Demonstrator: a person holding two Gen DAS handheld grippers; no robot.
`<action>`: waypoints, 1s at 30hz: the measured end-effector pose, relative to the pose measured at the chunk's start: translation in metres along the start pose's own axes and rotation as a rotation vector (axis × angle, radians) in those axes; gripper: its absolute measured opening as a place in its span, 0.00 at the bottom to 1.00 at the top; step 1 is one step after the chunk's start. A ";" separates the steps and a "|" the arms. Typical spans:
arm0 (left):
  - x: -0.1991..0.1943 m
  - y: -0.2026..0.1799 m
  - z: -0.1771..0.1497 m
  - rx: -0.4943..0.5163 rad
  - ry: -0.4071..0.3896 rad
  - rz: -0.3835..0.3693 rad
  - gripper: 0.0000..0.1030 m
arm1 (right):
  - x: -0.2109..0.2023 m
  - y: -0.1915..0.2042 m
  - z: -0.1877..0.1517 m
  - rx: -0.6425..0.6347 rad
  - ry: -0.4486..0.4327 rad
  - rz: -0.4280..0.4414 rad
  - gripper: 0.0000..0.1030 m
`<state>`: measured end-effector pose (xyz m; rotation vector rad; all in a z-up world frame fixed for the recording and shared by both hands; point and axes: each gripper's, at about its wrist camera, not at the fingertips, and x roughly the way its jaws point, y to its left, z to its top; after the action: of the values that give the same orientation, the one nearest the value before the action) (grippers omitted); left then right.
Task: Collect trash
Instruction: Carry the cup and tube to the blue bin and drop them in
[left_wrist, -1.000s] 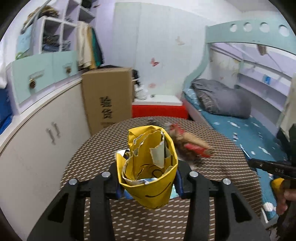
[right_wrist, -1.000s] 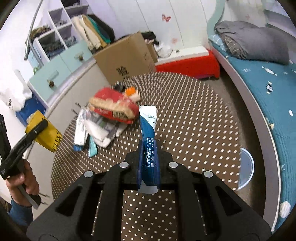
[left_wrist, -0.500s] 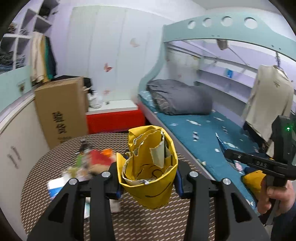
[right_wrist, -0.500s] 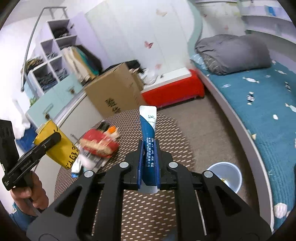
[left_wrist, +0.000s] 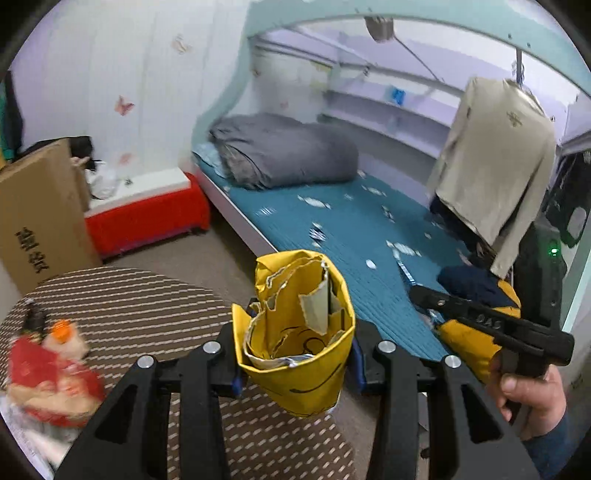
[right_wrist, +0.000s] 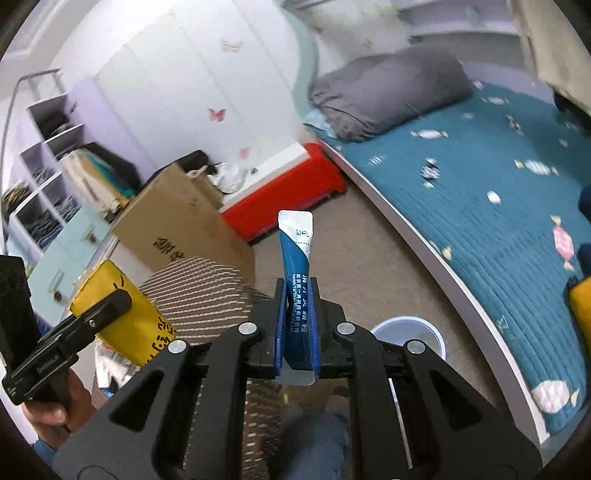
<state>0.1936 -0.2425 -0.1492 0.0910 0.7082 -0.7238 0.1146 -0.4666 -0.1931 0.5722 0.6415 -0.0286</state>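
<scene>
So the trash first: a crumpled yellow foil-lined snack bag (left_wrist: 295, 347) with its torn top gaping upward sits clamped in the left gripper (left_wrist: 295, 363), jaws partly closed and pressing both sides of the bag. In the right wrist view that same bag shows up at the far left, pinched by the black finger of the left gripper, with the person's hand (right_wrist: 55, 402) wrapped round the handle. The other piece of trash is a slim blue-and-white sachet stick (right_wrist: 297, 266), standing upright in the right gripper (right_wrist: 296, 328), whose jaws are squeezed tight on its lower half, white sealed end pointing up.

Using the round brown worktop with the white dotted pattern (left_wrist: 140, 295) as the landmark: both held pieces are up in the air off its edge on the bed side, the yellow bag just over the rim. Still lying on the worktop, on its far left in the left wrist view, is a blurry red-and-tan snack packet (left_wrist: 48, 380) with something orange-capped beside it. Down on the beige floor past the worktop's edge there's a small pale blue round bin (right_wrist: 408, 334), showing just behind the right gripper.

Further out from the worktop: a tall brown cardboard box with black characters (right_wrist: 177, 221) stands right behind it, a red low box with a white top (right_wrist: 288, 188) beyond that, and a bed with a teal candy-print cover (right_wrist: 480, 192) and a rolled grey duvet (right_wrist: 388, 92) runs along the other side. A beige long-sleeved top (left_wrist: 495, 162) hangs over the bed.
</scene>
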 end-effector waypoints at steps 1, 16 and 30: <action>0.010 -0.005 0.003 0.008 0.014 -0.005 0.40 | 0.005 -0.008 0.001 0.011 0.009 -0.005 0.11; 0.155 -0.051 0.000 0.081 0.267 -0.053 0.40 | 0.083 -0.098 -0.010 0.178 0.134 -0.063 0.11; 0.196 -0.040 -0.001 0.076 0.370 0.006 0.84 | 0.129 -0.155 -0.032 0.366 0.232 -0.045 0.73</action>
<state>0.2714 -0.3857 -0.2660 0.3024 1.0320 -0.7361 0.1706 -0.5625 -0.3649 0.9229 0.8829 -0.1254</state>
